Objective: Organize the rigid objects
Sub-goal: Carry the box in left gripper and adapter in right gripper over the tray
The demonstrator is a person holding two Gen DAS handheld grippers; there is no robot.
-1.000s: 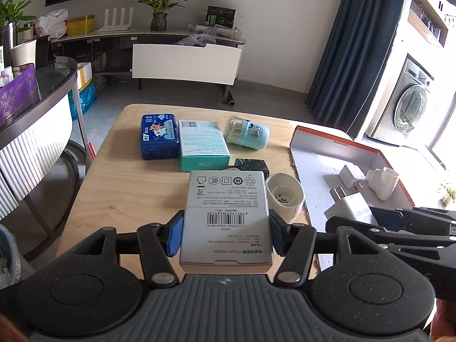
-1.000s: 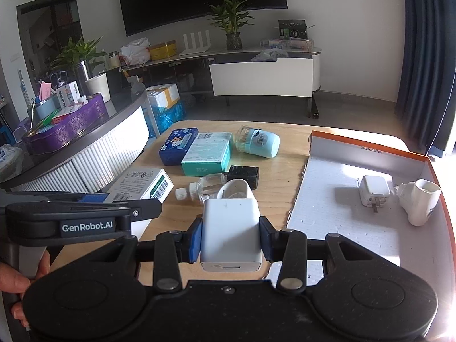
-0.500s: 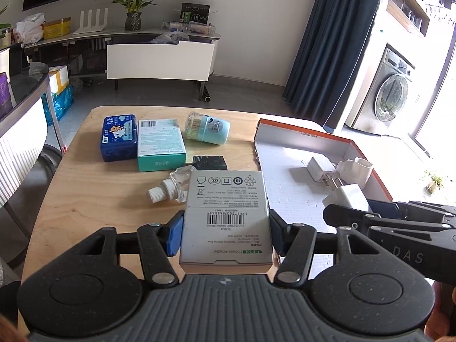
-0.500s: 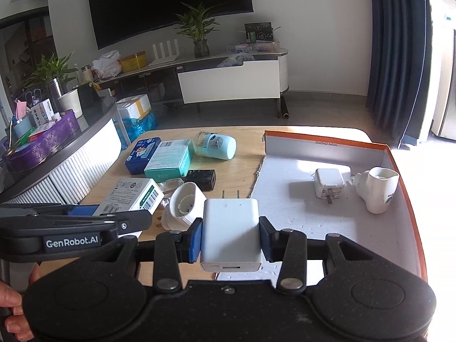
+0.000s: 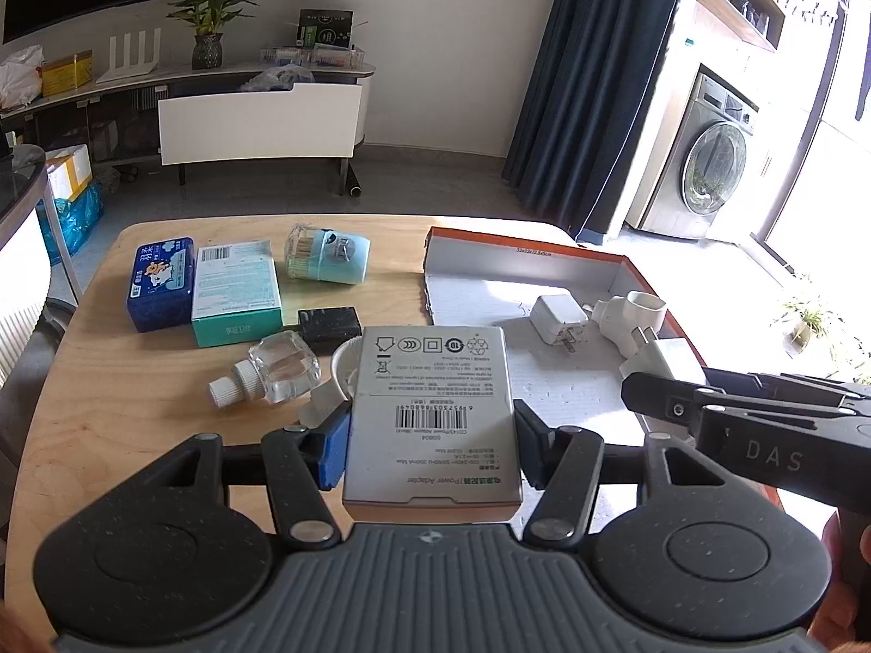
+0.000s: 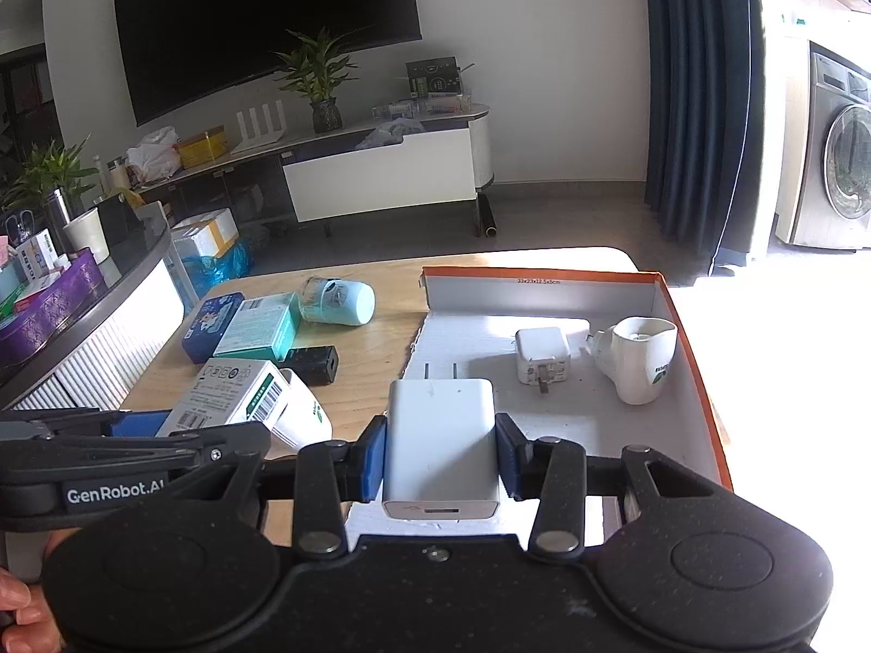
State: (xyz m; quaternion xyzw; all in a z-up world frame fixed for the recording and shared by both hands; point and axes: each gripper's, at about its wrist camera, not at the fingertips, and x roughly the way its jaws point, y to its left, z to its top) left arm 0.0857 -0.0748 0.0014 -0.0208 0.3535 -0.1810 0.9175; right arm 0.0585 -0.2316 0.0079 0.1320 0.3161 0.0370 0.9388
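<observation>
My left gripper (image 5: pixel 433 449) is shut on a white power adapter box (image 5: pixel 433 408) with a barcode, held above the table near the tray's left edge. My right gripper (image 6: pixel 441 454) is shut on a white charger (image 6: pixel 441 435), prongs forward, held over the near left part of the orange-rimmed tray (image 6: pixel 691 359). In the tray lie a small white plug (image 6: pixel 544 356) and a white plug-in device (image 6: pixel 639 359). The tray also shows in the left wrist view (image 5: pixel 522 258).
On the wooden table (image 5: pixel 136 392) left of the tray lie a blue tin (image 5: pixel 161 283), a teal box (image 5: pixel 237 285), a toothpick jar (image 5: pixel 329 256), a black block (image 5: pixel 329 324), a clear bottle (image 5: pixel 272 370) and a white cup (image 6: pixel 302 416).
Both grippers have moved right with their loads. The charger now hangs over the tray and the adapter box is close to the tray's left edge.
</observation>
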